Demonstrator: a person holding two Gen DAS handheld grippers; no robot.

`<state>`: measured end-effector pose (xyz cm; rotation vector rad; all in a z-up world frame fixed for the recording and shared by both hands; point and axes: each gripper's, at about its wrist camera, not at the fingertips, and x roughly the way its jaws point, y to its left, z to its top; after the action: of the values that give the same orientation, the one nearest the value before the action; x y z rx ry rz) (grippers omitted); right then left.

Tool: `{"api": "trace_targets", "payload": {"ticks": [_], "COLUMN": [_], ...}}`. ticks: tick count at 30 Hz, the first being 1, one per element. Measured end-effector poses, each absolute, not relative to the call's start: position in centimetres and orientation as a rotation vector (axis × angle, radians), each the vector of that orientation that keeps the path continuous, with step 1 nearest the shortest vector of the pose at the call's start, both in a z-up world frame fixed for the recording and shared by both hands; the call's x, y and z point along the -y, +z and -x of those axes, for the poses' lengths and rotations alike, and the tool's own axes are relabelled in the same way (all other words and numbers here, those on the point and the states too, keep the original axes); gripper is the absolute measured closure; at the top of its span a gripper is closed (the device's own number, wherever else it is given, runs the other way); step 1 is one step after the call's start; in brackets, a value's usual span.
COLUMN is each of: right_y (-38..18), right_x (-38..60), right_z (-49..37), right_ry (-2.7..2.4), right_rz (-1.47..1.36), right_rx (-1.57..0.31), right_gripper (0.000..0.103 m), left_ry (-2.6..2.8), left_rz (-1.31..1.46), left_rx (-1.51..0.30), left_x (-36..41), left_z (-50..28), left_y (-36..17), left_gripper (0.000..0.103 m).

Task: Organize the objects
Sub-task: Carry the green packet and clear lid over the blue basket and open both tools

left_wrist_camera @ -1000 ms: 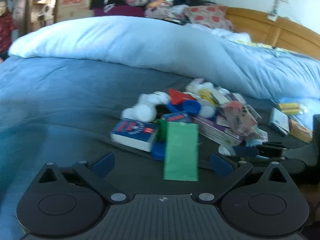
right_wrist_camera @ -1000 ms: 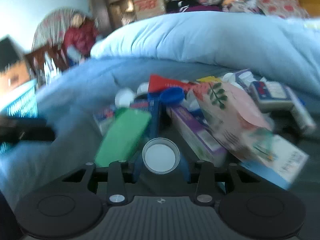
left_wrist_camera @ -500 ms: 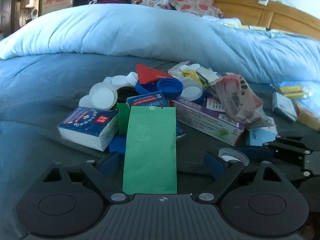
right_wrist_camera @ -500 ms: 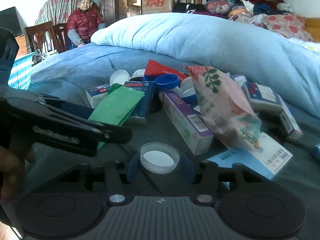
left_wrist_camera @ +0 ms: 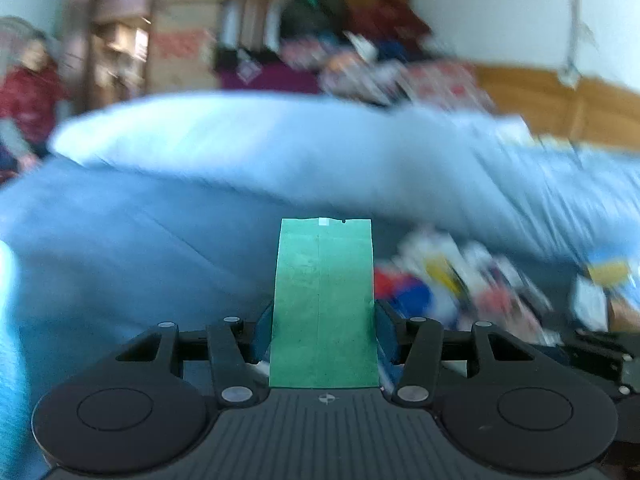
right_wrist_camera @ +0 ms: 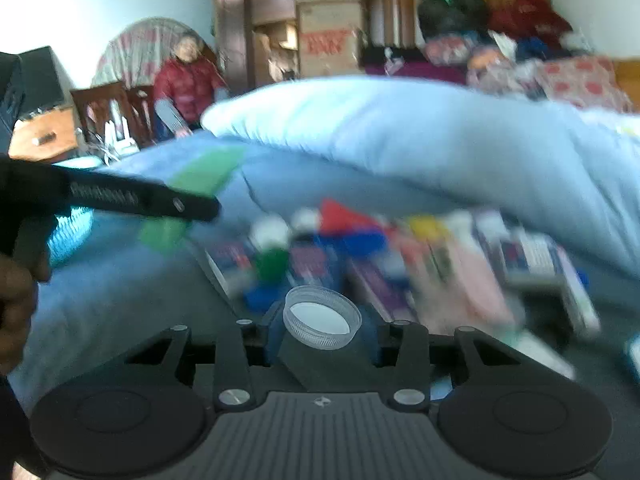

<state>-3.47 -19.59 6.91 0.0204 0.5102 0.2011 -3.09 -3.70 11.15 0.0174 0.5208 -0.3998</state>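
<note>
A flat green packet (left_wrist_camera: 325, 280) stands up between the blue pads (left_wrist_camera: 262, 334) of my left gripper (left_wrist_camera: 324, 332). The jaws are closing and the pads press on its two edges, holding it off the bed. In the right wrist view the same packet (right_wrist_camera: 204, 172) shows blurred above the bed beside the left gripper (right_wrist_camera: 140, 200). My right gripper (right_wrist_camera: 322, 336) is shut on a clear plastic lid (right_wrist_camera: 322, 322), held mouth up. The mixed pile of boxes, caps and pouches (right_wrist_camera: 400, 264) lies just beyond it on the bed, and appears blurred in the left wrist view (left_wrist_camera: 460, 284).
A thick light-blue duvet (right_wrist_camera: 400, 140) is bunched across the bed behind the pile. A person in a red jacket (right_wrist_camera: 184, 88) sits beyond the bed by chairs. Cardboard boxes (right_wrist_camera: 328, 40) and heaped clothes (right_wrist_camera: 500, 40) line the back wall. A hand (right_wrist_camera: 16, 300) holds the left tool.
The left jaws closed from wide apart onto the green packet and lifted it off the pile. The right gripper rose with the lid. Both views tilted upward.
</note>
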Motion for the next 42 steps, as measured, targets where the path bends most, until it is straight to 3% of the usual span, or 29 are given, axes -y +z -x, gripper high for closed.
{"api": "trace_targets", "payload": {"ticks": [7,18,30,42], "right_y": [16.8,26.5,27.9,27.2], "right_x": [12.7,-3.8,-12.9,-13.8], "right_z": [0.8,-3.0,-2.8,-3.9], "right_ry": [0.394,0.752,0.842,0.846], "right_rz": [0.025,0.083,0.137,0.143], "right_rx": [-0.363,-0.353,-0.423,-0.436], "right_gripper": [0.06,0.06,0.06,0.06], "left_ry": [-0.084,0.237,0.271,0.27], "left_rz": [0.06,0.222,0.274,0.274], "left_rx": [-0.375,-0.421,-0.456,-0.46], "left_x": [-7.5,-22.9,-27.7,-27.8], "left_z": [4.8,6.4,6.7,6.2], "left_y": [19.1,20.9,19.6,19.0], "left_gripper": [0.05,0.05,0.05,0.05]}}
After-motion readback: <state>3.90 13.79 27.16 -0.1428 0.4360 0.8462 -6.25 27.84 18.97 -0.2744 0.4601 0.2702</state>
